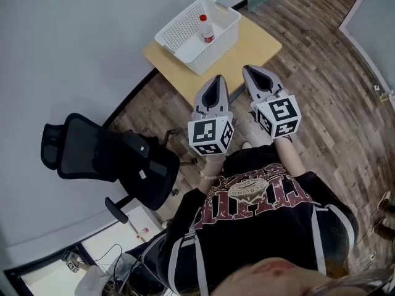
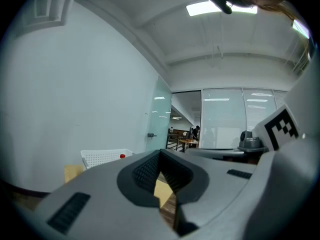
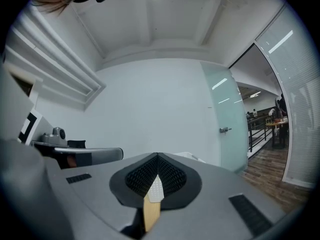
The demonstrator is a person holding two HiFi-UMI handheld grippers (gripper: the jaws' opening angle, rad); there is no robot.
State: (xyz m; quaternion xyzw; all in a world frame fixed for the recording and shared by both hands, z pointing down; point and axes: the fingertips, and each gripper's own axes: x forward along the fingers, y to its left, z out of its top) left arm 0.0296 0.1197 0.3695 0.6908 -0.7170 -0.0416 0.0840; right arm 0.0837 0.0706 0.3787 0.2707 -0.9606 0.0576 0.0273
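Left gripper: fingers pressed together at the tips, nothing pinched. Only a slit lower down between the ribbed pads shows tan tabletop and floor beyond. Right gripper: the same, tips meeting with nothing between them, a sliver of white mesh and tan wood visible through the gap behind. Both are held side by side just in front of the person's chest, close but apart, noses angled forward and a little up. This reads as a closed, unloaded carry posture, since neither is touching anything. Their marker cubes face up toward the head camera. Nearest things ahead: a small wooden table, set with one corner toward the person, well clear of both noses. On its far part, close to the wall, sits a white perforated basket. A small clear bottle with a red cap stands upright inside it, probably steadied by the flat basket floor. Left of the person, a black office chair stands against the pale wall. Wood plank floor all round.
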